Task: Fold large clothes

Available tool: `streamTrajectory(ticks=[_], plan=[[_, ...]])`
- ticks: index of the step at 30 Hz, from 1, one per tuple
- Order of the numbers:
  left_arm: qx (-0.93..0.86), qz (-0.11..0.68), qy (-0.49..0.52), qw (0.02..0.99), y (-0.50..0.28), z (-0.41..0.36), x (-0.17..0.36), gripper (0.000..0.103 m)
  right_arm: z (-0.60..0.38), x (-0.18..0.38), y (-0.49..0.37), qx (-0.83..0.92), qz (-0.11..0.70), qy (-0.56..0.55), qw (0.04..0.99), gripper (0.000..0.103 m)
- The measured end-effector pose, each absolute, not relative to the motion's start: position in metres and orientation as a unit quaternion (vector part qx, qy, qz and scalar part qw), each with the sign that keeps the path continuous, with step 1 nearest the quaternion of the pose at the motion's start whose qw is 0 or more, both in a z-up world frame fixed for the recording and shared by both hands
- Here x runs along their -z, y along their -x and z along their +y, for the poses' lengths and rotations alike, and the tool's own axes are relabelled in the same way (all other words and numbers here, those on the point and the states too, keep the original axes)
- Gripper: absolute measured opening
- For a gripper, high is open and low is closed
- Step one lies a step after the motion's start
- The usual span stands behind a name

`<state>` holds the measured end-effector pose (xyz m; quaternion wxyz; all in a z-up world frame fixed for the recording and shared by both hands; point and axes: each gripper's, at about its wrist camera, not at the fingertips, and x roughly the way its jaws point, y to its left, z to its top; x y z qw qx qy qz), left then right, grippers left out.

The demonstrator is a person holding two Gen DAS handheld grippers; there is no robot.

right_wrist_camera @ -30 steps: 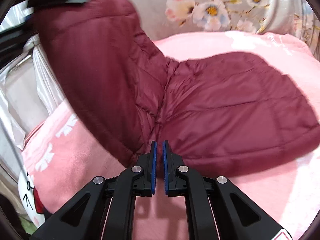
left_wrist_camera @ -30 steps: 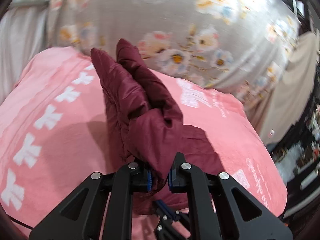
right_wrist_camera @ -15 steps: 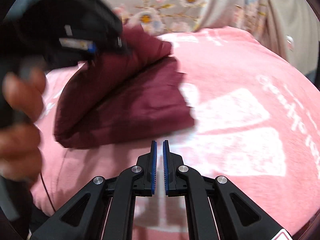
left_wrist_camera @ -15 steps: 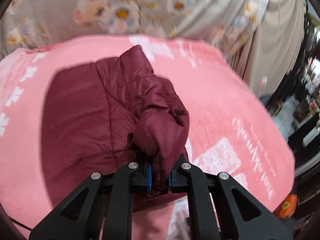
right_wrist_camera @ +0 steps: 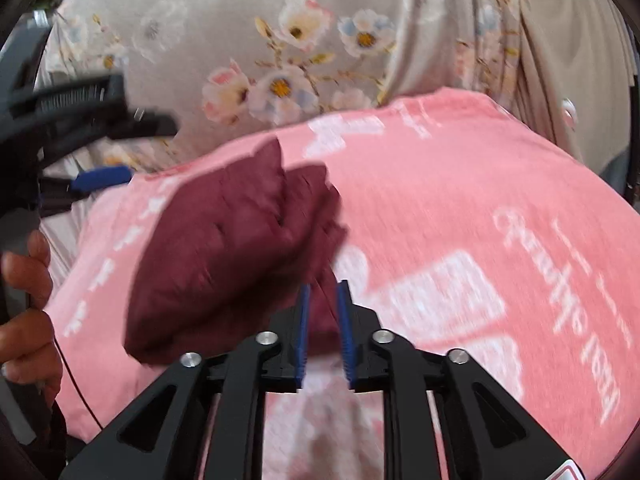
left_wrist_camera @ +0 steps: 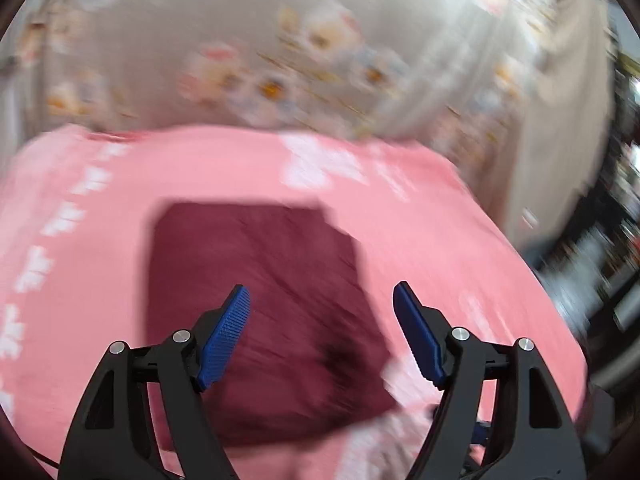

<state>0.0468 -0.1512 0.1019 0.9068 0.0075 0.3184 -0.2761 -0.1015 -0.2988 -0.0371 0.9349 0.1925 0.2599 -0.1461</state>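
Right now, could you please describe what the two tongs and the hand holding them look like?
Both the left tongs and the right tongs have matte black, triangular cut-out frames with silver screw heads and ribbed blue finger pads. The right view shows a bare hand beside a thin dark cable.

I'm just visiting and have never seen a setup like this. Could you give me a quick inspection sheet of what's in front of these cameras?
Surface: pink blanket with white print, spread out.
Job's things: maroon padded jacket, folded into a compact bundle, lying on the blanket.
Clutter: nothing seen.
Grippers: left gripper open above the jacket, holding nothing; right gripper slightly open at the jacket's near edge, grip unclear.
Cables: thin dark cable beside the person's hand.
Surroundings: floral curtain behind; the rest is blurred.
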Motion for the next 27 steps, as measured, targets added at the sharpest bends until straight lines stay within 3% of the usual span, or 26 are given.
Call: streamTrajectory(ticks=[2,5,12,18,23,25,26,27], plan=[[0.219,0.311,-0.005,0.925,-0.069,-0.134,-0.11,0.072,-0.299,0.013,0.08,0.133,0.238,-0.19,0.943,0.039],[0.148,0.319,0.012,0.936,-0.105,-0.104,-0.112,0.072,-0.299,-0.009,0.047,0.117,0.224,-0.174,0.952,0.048],[0.09,0.34,0.037,0.936,-0.155,-0.069,-0.101,0.072,-0.292,-0.013,-0.026,0.117,0.254,-0.142,0.95,0.049],[0.084,0.349,0.026,0.933,-0.172,-0.083,-0.089,0.072,-0.305,-0.024,-0.081,0.124,0.281,-0.176,0.935,0.049],[0.092,0.359,0.011,0.929,-0.182,-0.099,-0.076,0.072,-0.321,0.003,-0.121,0.147,0.344,-0.182,0.91,0.049],[0.097,0.367,0.004,0.925,-0.185,-0.107,-0.066,0.072,-0.327,0.019,-0.131,0.141,0.368,-0.194,0.898,0.041],[0.099,0.371,0.001,0.923,-0.187,-0.111,-0.062,0.072,-0.329,0.027,-0.133,0.133,0.376,-0.205,0.894,0.024],[0.103,0.376,-0.001,0.921,-0.188,-0.114,-0.058,0.072,-0.331,0.034,-0.134,0.118,0.38,-0.216,0.892,0.014]])
